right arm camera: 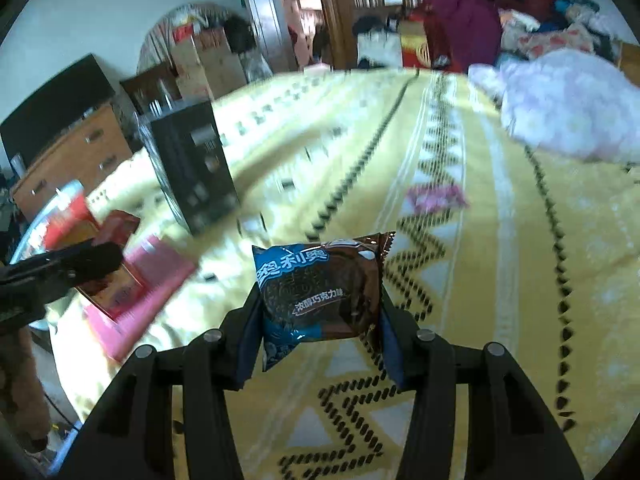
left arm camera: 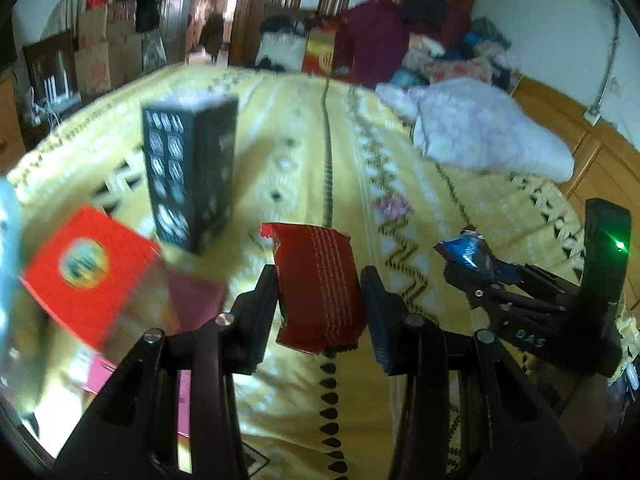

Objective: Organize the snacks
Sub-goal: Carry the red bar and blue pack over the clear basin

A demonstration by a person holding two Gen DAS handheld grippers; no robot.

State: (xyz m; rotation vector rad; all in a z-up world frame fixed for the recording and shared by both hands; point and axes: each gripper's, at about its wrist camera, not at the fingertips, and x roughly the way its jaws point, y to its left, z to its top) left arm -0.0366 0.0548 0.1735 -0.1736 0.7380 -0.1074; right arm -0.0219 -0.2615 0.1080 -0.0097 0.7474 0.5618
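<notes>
- the red box (left arm camera: pixel 86 270) at the left is smeared by motion; only a round emblem shows on its face, no words legible.
- a pale blue thing at the far left edge of the left view is cut off and i can't tell what it is.
- the black box (left arm camera: pixel 191 172) standing upright on the bed (left arm camera: pixel 304 140) is blurred too; its printed pattern is unreadable.
- a pink flat thing (right arm camera: pixel 154 280) lies under the red box, partly covered.
- the left gripper (left arm camera: pixel 319 280) is clamped narrow on a red snack pack (left arm camera: pixel 319 286), which sits upright between its pads, lifted off the yellow bedspread.
- the right gripper (right arm camera: pixel 320 300) grips a blue and brown biscuit pack (right arm camera: pixel 320 292) by its sides; the pack's lower corner hangs below the pads.
- in the left view the right gripper (left arm camera: pixel 466 258) shows off to the right, well apart from the red pack, its biscuit pack (left arm camera: pixel 464 250) seen only edge-on.
- a pale quilt (left arm camera: pixel 488 128) lies bunched at the far right of the bed.
</notes>
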